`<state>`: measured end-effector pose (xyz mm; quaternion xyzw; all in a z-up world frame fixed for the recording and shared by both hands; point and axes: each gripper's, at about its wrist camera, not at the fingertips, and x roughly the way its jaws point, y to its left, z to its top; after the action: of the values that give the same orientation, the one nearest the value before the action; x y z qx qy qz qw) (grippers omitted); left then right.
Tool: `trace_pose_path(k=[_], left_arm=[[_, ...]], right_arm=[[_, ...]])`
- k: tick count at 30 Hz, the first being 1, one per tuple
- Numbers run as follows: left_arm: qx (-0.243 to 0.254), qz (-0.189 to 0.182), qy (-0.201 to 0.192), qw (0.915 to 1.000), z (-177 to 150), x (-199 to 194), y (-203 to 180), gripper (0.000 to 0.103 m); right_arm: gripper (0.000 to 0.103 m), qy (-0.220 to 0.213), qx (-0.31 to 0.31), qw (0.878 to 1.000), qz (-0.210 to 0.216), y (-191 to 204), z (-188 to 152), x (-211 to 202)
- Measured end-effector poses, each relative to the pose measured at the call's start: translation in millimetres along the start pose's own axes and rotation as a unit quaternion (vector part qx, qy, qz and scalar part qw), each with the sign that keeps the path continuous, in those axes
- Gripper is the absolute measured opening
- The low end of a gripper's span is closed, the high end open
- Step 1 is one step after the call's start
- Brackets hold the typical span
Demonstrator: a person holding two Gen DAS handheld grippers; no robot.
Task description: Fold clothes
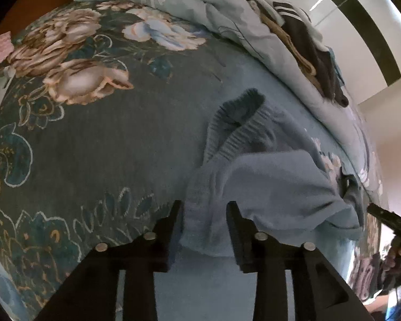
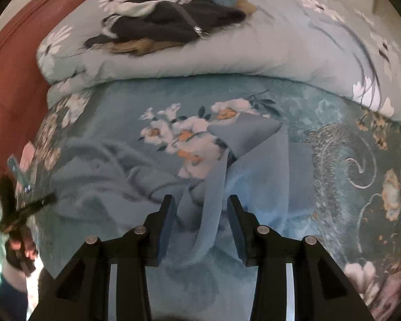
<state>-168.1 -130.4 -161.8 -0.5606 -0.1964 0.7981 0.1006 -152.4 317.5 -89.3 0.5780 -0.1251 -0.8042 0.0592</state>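
Your left gripper is spread, with a fold of the pale blue sweater loose between its fingers. The sweater lies crumpled on the floral bedspread, ribbed cuffs bunched, toward the edge by the rolled quilt. Your right gripper is likewise spread around a limp strip of it.

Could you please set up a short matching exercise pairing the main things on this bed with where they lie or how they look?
Things:
1. blue sweater
2. pile of dark clothes
3. pale floral duvet
4. left tool

Descriptions:
A. rolled up along the far side of the bed
B. lying on top of the duvet
C. fingers apart, with knit fabric between them
D. spread on the flowered bedspread, ribbed cuffs pointing away

Pairs: 1-D, 2-B, 3-A, 4-C
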Motion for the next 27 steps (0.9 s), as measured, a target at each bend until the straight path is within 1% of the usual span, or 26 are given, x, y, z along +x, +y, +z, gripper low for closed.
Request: trace_pose_path(k=[2, 5, 7, 8, 9, 10, 11, 12, 15, 19, 22, 25, 27], left_arm=[[-0.008, -0.006, 0.003, 0.9999, 5.8, 3.5, -0.2, 0.043], [-0.02, -0.015, 0.013, 0.9996, 9.4, 8.3, -1.6, 0.044], [-0.014, -0.016, 0.013, 0.9997, 9.2, 7.8, -7.5, 0.044], [-0.011, -0.019, 0.012, 0.9997, 8.1, 5.2, -10.0, 0.042], [-0.008, -0.023, 0.011, 0.9996, 7.2, 4.2, -11.9, 0.041], [-0.003, -0.025, 0.006, 0.9997, 5.5, 1.9, -14.1, 0.034], [0.002, -0.028, 0.0, 0.9996, 3.6, -1.9, -17.0, 0.023], [0.008, -0.032, -0.005, 0.9995, 1.7, -6.0, -20.1, 0.023], [0.02, -0.045, -0.026, 0.9984, -1.8, -25.5, -28.9, 0.023], [0.037, -0.07, -0.078, 0.9938, -3.7, -75.4, -42.7, 0.023], [0.055, -0.089, -0.124, 0.9868, -4.0, -118.8, -55.0, 0.023], [0.076, -0.1, -0.167, 0.978, -7.1, -162.2, -67.0, 0.023], [0.085, -0.109, -0.189, 0.9723, -8.8, -186.6, -72.1, 0.023]], right_arm=[[0.041, 0.02, 0.025, 0.999, -0.01, -4.9, 6.1, 19.8], [0.04, 0.04, 0.059, 0.997, -0.005, -11.4, 5.5, 33.8], [0.021, 0.043, 0.081, 0.996, 0.006, -15.5, 1.5, 36.1], [0.011, 0.042, 0.084, 0.996, 0.008, -16.2, -0.9, 34.1], [0.009, 0.041, 0.085, 0.995, 0.009, -16.9, -3.2, 31.6], [0.008, 0.04, 0.085, 0.995, 0.017, -17.0, -5.5, 27.7], [0.006, 0.037, 0.085, 0.995, 0.025, -17.5, -7.5, 22.3], [0.006, 0.031, 0.087, 0.995, 0.031, -18.1, -9.5, 16.0], [0.005, -0.001, 0.103, 0.993, 0.052, -21.3, -16.0, -11.9], [0.005, -0.06, 0.118, 0.989, 0.07, -24.6, -25.3, -60.5], [0.005, -0.115, 0.137, 0.98, 0.089, -29.2, -35.2, -103.1], [0.005, -0.172, 0.148, 0.968, 0.106, -33.9, -45.5, -149.3], [0.005, -0.209, 0.15, 0.959, 0.114, -36.4, -53.8, -181.3]])
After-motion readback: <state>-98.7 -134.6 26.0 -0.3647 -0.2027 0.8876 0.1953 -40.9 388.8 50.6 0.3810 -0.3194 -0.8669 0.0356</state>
